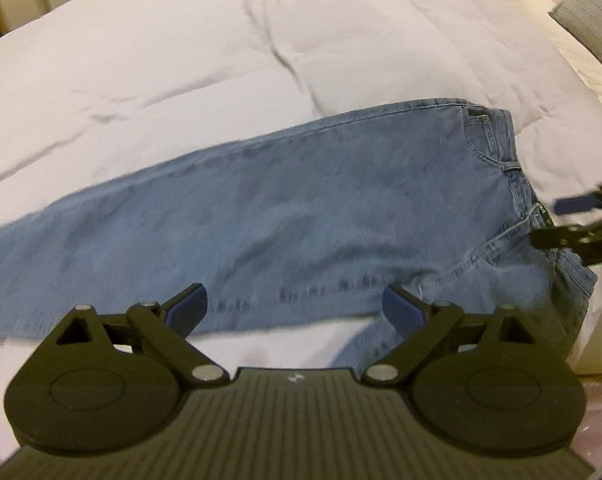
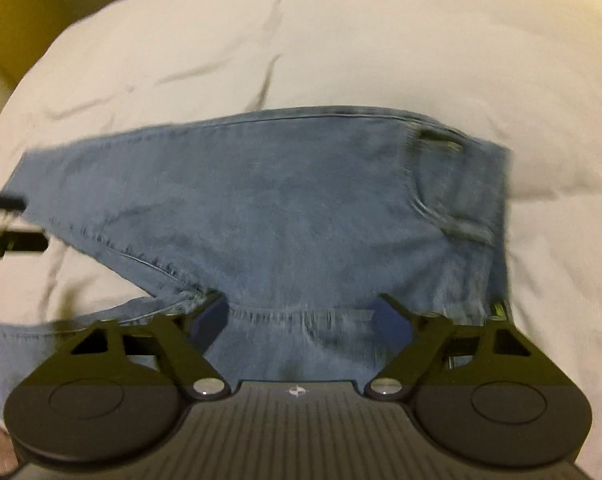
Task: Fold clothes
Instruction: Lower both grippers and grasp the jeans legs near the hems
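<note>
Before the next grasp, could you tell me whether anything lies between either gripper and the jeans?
Nothing visible does. The left gripper and right gripper are both open right over the near edge of the jeans, which lie alone on the white duvet.

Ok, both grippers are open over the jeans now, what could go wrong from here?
1. The jeans lie near the duvet's front edge, and one leg strays off at the lower left of the right wrist view; a pull could drag them off.
2. The soft duvet may get pinched along with the denim.
3. The left gripper and right gripper hover over layered denim, so either might catch only the top layer.
</note>
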Available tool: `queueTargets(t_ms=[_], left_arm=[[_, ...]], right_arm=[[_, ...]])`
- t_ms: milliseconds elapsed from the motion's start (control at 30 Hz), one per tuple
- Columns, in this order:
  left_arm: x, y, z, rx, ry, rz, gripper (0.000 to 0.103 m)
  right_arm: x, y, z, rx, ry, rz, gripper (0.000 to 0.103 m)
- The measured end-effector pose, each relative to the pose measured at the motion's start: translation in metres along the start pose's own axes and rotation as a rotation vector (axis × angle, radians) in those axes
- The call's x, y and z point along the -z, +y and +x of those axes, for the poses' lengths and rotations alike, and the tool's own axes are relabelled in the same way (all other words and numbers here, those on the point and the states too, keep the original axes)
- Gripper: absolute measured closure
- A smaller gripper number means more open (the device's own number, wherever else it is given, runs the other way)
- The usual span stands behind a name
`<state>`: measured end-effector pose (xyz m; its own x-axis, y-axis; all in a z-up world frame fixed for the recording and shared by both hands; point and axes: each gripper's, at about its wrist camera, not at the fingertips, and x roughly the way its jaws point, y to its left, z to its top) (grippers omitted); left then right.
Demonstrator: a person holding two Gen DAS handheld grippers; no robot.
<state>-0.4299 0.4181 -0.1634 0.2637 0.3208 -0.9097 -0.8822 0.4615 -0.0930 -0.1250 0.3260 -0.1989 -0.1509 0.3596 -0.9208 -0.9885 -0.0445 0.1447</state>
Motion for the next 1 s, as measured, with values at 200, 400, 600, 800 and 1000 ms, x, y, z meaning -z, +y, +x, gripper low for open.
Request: queueTargets(t_ms=[200,400,600,800,1000], left_arm=[[-0.053,0.024,0.064,0.076,0.040,0.134,0.024],[-0.103,0.063,0.115,0.127,0.066,0.294,0.024],[-0.130,0.096,0.166,0.155,0.156,0.422,0.024],[-0.127,0.120,0.201,0.201,0.285,0.519,0.029],[-0.121,0.120,0.194,0.215,0.290,0.566,0.093]], right_arm=[[-0.077,-0.004,0.055,-0.069,0.077,-0.232,0.041],[-0.157,-0.015,0.097,-0.124,0.116,-0.417,0.041],[-0.196,-0.024,0.137,-0.183,0.203,-0.534,0.042],[-0.196,-0.022,0.156,-0.233,0.312,-0.615,0.073],[-0.188,-0.016,0.148,-0.191,0.294,-0.591,0.096]])
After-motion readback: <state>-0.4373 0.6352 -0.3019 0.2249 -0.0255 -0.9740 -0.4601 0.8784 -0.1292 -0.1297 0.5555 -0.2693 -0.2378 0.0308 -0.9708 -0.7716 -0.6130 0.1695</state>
